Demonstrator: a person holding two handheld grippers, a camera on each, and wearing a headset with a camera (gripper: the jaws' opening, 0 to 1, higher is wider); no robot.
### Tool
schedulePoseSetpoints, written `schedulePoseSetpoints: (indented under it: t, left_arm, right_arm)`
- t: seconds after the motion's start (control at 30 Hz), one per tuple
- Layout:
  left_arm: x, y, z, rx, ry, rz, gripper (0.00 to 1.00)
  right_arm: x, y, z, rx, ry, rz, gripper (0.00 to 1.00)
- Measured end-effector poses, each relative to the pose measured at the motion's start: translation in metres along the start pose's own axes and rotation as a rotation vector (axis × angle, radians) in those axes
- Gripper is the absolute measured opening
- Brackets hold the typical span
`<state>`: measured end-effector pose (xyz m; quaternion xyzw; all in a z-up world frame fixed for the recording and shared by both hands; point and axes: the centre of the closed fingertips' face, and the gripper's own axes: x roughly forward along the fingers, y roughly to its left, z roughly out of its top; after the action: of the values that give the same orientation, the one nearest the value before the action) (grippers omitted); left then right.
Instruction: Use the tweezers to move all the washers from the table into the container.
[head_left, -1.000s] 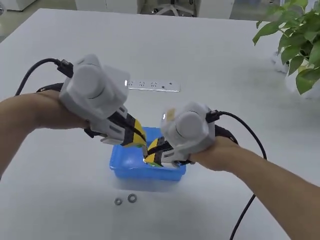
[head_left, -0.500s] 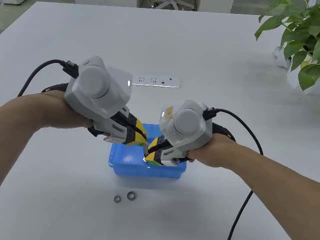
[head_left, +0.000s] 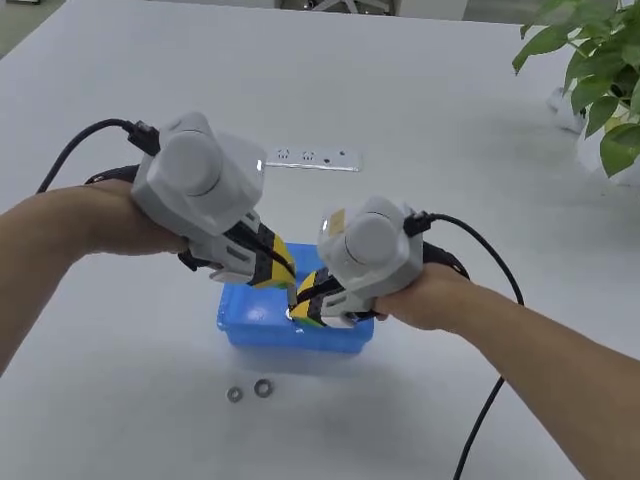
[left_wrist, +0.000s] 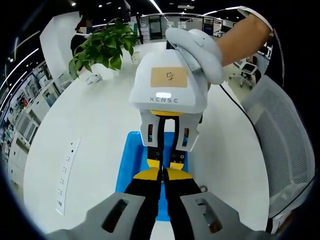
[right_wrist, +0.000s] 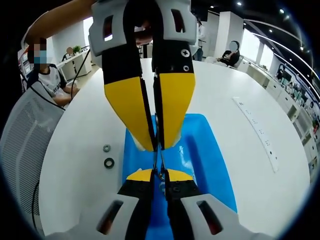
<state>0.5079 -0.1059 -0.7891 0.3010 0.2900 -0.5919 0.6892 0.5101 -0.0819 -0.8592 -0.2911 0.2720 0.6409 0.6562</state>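
Note:
A blue container (head_left: 250, 328) stands on the white table, with both grippers meeting tip to tip just above it. My left gripper (head_left: 289, 284) comes in from the left and my right gripper (head_left: 298, 316) from the right. In the right gripper view thin metal tweezers (right_wrist: 159, 152) run between the left gripper's yellow jaws (right_wrist: 156, 142) and my own right gripper (right_wrist: 159, 176). Both pairs of jaws are shut on them. The left gripper view shows my left gripper (left_wrist: 162, 173) facing the right gripper (left_wrist: 165, 159) over the container (left_wrist: 130, 162). Two washers (head_left: 263, 388) (head_left: 234, 395) lie on the table in front of the container.
A white power strip (head_left: 310, 158) lies on the table behind the container. A green potted plant (head_left: 600, 80) stands at the far right edge. Black cables trail from both grippers. A mesh chair (right_wrist: 25, 135) stands beside the table, and people sit in the background.
Only the head camera has shifted slightly. Both grippers stay together over the container and the two washers have not moved.

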Motion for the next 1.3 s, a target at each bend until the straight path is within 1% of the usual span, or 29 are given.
schedulePoseSetpoints:
  t: [0.1, 0.33, 0.43, 0.87, 1.1, 1.3]
  left_arm:
    - [0.0, -0.001, 0.0, -0.003, 0.002, -0.003, 0.06]
    - [-0.002, -0.002, -0.003, 0.01, 0.021, 0.001, 0.07]
    - [-0.003, -0.002, -0.003, 0.013, 0.021, 0.003, 0.07]
    - [-0.015, -0.004, 0.01, 0.035, 0.018, 0.019, 0.07]
    - [-0.024, -0.006, 0.018, 0.048, 0.02, 0.03, 0.07]
    - [-0.031, -0.01, 0.026, 0.062, 0.019, 0.041, 0.06]
  right_arm:
    - [0.0, 0.0, 0.0, 0.001, 0.0, 0.0, 0.1]
    - [0.0, 0.001, 0.0, -0.013, 0.006, -0.003, 0.11]
    - [-0.002, 0.0, 0.002, -0.016, 0.002, -0.007, 0.11]
    - [-0.014, 0.001, 0.013, -0.032, -0.021, -0.029, 0.11]
    - [-0.025, 0.0, 0.021, -0.046, -0.03, -0.046, 0.11]
    - [-0.032, 0.002, 0.027, -0.057, -0.037, -0.055, 0.11]
